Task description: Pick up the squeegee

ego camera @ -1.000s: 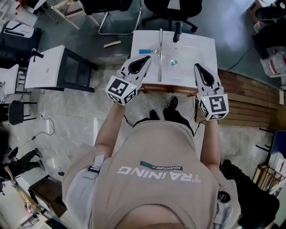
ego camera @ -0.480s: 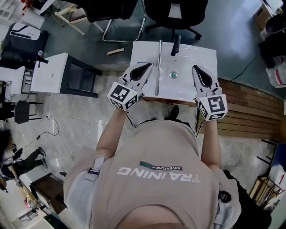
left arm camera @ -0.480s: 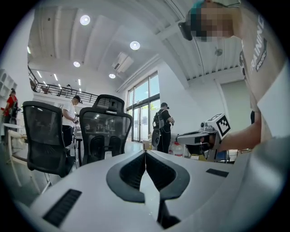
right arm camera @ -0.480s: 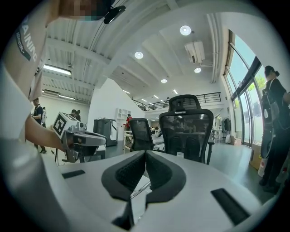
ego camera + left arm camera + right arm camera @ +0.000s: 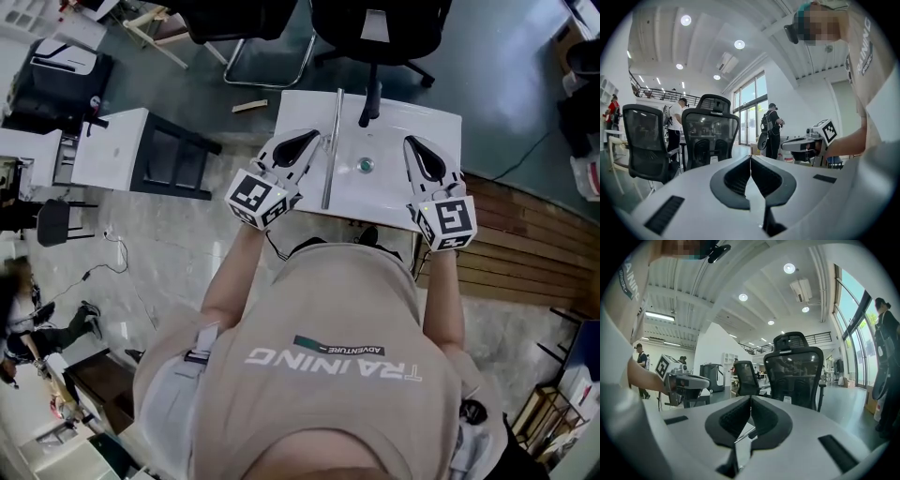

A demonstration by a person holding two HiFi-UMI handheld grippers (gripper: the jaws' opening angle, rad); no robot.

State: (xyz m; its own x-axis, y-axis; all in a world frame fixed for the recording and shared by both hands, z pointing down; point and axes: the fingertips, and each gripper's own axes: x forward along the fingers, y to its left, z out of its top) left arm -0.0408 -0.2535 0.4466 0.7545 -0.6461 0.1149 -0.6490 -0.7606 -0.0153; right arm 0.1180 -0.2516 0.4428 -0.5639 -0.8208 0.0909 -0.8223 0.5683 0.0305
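Observation:
On the white table (image 5: 422, 178) a long thin silver squeegee bar (image 5: 331, 150) lies from the near edge to the far edge. A short black handle (image 5: 370, 101) rests by its far end; whether the two join I cannot tell. My left gripper (image 5: 315, 141) hovers just left of the bar, jaws shut and empty (image 5: 750, 159). My right gripper (image 5: 412, 143) hovers over the table's right part, also shut with nothing held (image 5: 750, 399). Under the right gripper's jaws a sliver of the silver bar (image 5: 742, 433) shows.
A small round greenish disc (image 5: 366, 165) sits on the table between the grippers. Black office chairs (image 5: 375, 23) stand beyond the far edge. A white side table (image 5: 117, 150) is at the left and a wooden platform (image 5: 525, 234) at the right. People stand in the background.
Both grippers have moved forward from the table's near edge to over its top, still shut. A small blue item left of the bar is now hidden under the left gripper.

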